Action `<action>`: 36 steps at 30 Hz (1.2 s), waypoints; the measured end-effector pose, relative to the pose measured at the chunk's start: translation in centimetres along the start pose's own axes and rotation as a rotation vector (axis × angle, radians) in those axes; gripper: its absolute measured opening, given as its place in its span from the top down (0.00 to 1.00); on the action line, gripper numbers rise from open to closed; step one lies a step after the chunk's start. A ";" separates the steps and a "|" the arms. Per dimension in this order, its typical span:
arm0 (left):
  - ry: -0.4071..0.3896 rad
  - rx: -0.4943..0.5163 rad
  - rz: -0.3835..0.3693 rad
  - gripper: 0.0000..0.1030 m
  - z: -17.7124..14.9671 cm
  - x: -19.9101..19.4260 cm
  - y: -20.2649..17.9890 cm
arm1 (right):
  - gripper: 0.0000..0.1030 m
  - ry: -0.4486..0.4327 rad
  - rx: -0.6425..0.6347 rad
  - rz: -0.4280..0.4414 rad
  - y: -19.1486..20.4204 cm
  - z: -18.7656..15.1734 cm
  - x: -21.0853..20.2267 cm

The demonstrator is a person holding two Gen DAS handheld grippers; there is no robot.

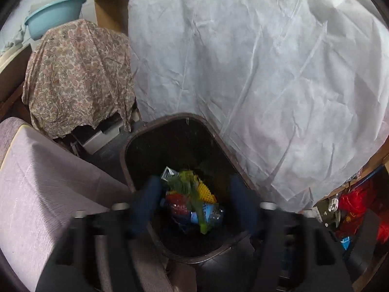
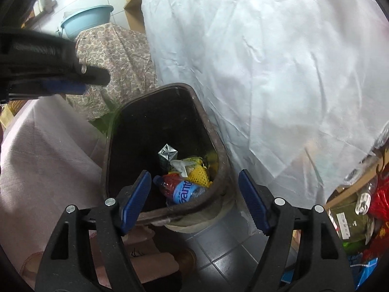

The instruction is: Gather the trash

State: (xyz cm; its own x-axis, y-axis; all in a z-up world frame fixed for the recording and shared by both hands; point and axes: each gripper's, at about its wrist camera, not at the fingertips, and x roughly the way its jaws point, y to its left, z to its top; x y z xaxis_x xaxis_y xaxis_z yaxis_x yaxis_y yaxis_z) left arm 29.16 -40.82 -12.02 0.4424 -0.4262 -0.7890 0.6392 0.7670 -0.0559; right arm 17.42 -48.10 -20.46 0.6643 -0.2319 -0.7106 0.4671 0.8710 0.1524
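Note:
A dark brown trash bin [image 1: 175, 119] [image 2: 220, 143] stands on the floor with trash at its bottom: a blue-labelled plastic bottle [image 2: 187, 192], yellow foam netting [image 2: 200, 175], a red wrapper [image 2: 170, 182] and a silver carton [image 2: 167, 154]. In the left wrist view a blurred green leafy piece [image 1: 192, 192] is in mid-air above that trash. My left gripper [image 1: 194, 202] is open and empty directly over the bin's mouth; it also shows in the right wrist view [image 2: 73, 80]. My right gripper [image 2: 194, 194] is open and empty over the bin's near rim.
A large white sheet [image 1: 267, 73] covers something behind and right of the bin. A pink-grey cushioned seat [image 1: 48, 189] is on the left. A paisley cloth [image 1: 80, 75] drapes over a box, with a blue basin [image 1: 56, 12] behind. Red bags and clutter [image 2: 379, 206] are on the right.

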 end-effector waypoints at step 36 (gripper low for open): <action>-0.530 -0.019 0.346 0.05 -19.8 -32.3 12.4 | 0.06 -0.452 -0.326 0.249 20.6 -3.8 -23.8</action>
State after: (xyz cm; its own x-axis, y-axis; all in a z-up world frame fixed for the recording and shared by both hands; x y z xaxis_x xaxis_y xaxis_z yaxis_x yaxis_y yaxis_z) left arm 10.30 -8.04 0.69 0.8759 -0.3279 -0.3539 0.3942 0.9093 0.1333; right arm 9.02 -22.99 -2.99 0.9458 -0.1032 -0.3080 0.1108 0.9938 0.0071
